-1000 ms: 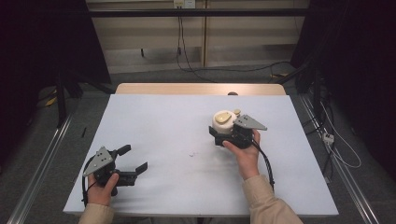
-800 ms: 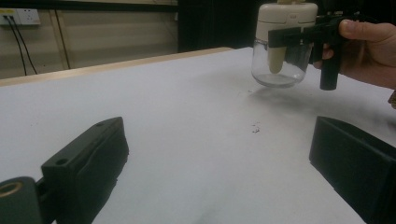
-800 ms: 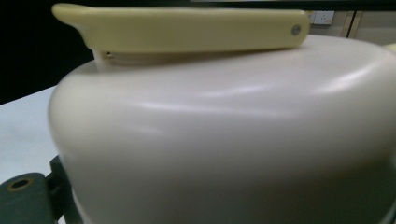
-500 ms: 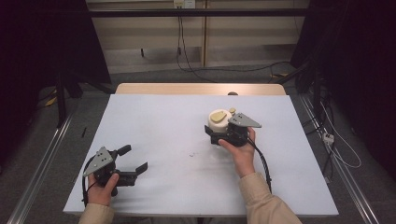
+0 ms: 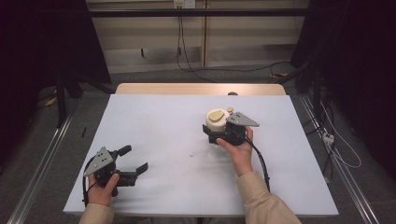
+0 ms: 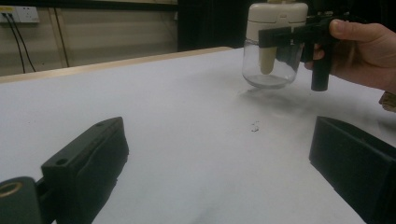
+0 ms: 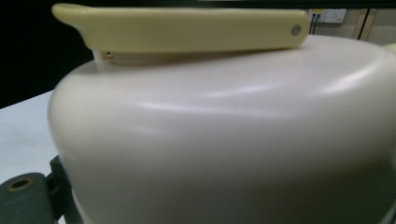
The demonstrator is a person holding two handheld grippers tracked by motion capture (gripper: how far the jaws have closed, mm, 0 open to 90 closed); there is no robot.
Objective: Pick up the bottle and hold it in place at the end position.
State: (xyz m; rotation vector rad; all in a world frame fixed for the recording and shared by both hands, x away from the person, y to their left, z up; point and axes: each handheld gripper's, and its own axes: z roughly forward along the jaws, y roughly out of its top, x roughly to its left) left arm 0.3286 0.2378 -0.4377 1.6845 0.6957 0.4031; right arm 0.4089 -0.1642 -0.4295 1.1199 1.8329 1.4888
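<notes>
Over on the right of the white surface (image 5: 154,140), my right gripper (image 5: 219,133) has its fingers clamped on the upright jar (image 5: 215,122), lifted just off it, while my left gripper (image 5: 133,161), fingers apart, rests well away, pointing toward it.

Beige long sleeves on both forearms, cuffs (image 5: 256,179) ending at the wrists. 2 black grippers, left gripper (image 5: 132,162) and right gripper (image 5: 215,133), each topped by a grey 3-cornered plate (image 5: 242,120) and trailing a black cable (image 5: 259,161). Blocky matte black jaws in the left gripper view, with a small round hole in one and a brass-coloured ring (image 6: 10,189) at the base.
</notes>
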